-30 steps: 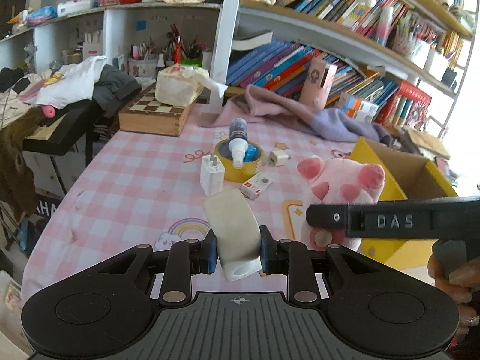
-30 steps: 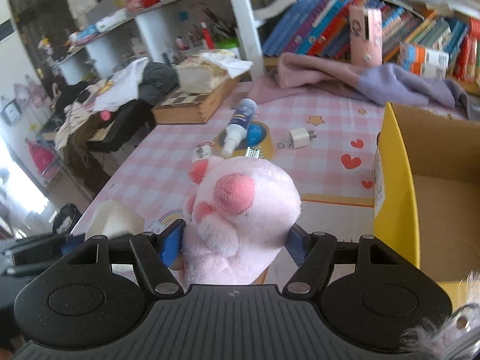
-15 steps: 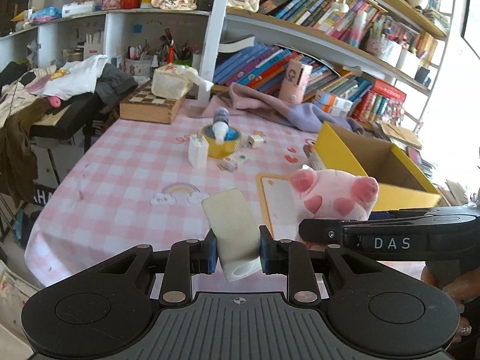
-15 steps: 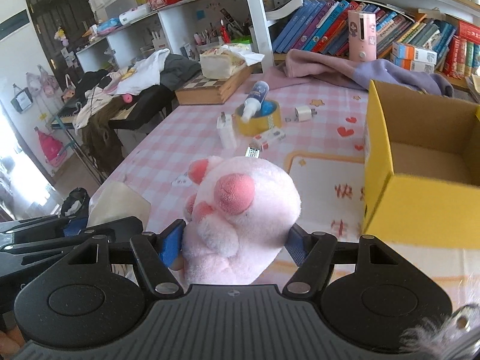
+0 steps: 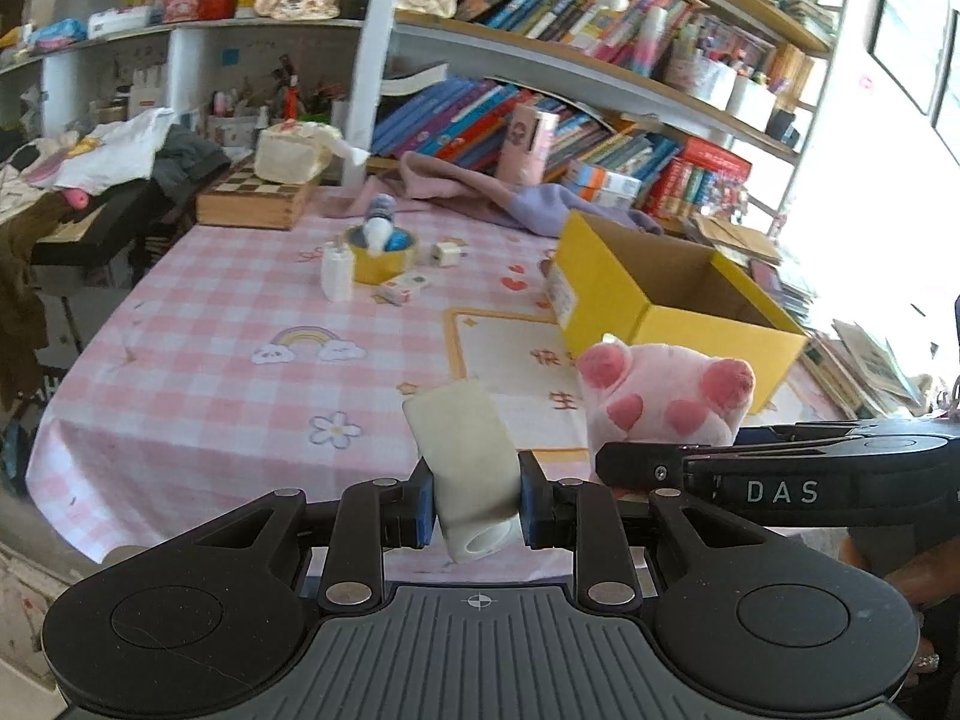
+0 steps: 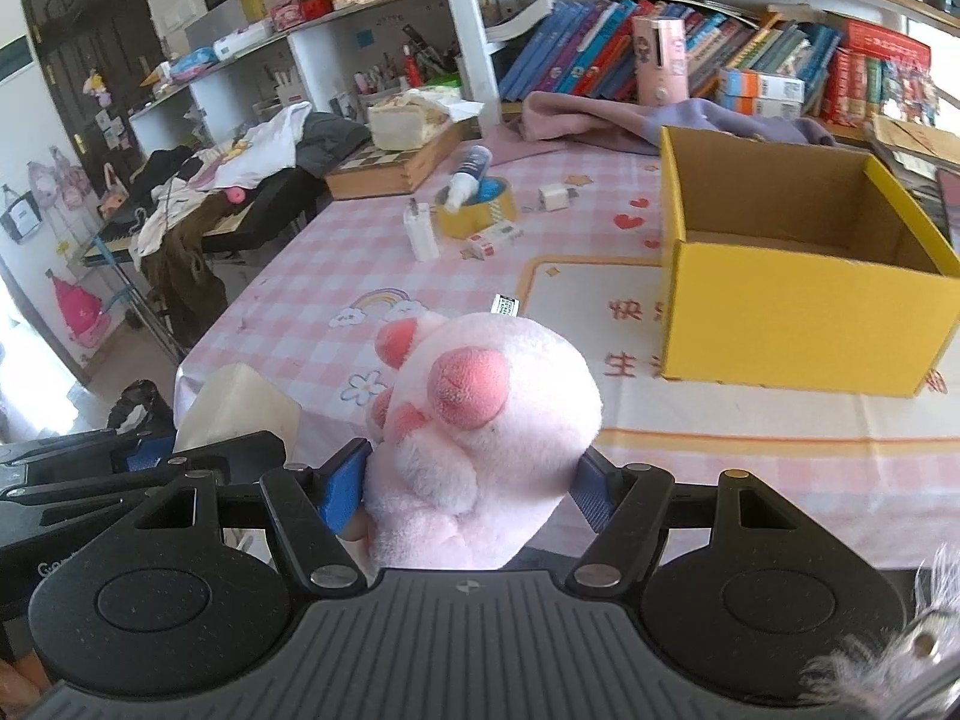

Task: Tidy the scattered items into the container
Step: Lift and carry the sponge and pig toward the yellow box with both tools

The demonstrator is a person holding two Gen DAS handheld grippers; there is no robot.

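Pulling back from desk [image 5: 198, 348], we now see whole box [image 6: 798, 306], empty. Left fingers [image 5: 474, 501] clamp roll [image 5: 465, 450]; right fingers [image 6: 468, 480] squeeze plush [image 6: 480, 420]. Both aloft near box, ready to drop.

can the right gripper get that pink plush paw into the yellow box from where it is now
Probably yes. The right gripper has its jaws shut on the pink plush paw, and the yellow box stands open-topped ahead to its right, with only bare tablecloth between them.

Yellow box [image 6: 798, 306], pink plush [image 6: 480, 432], pink-checked cloth [image 5: 228, 324].
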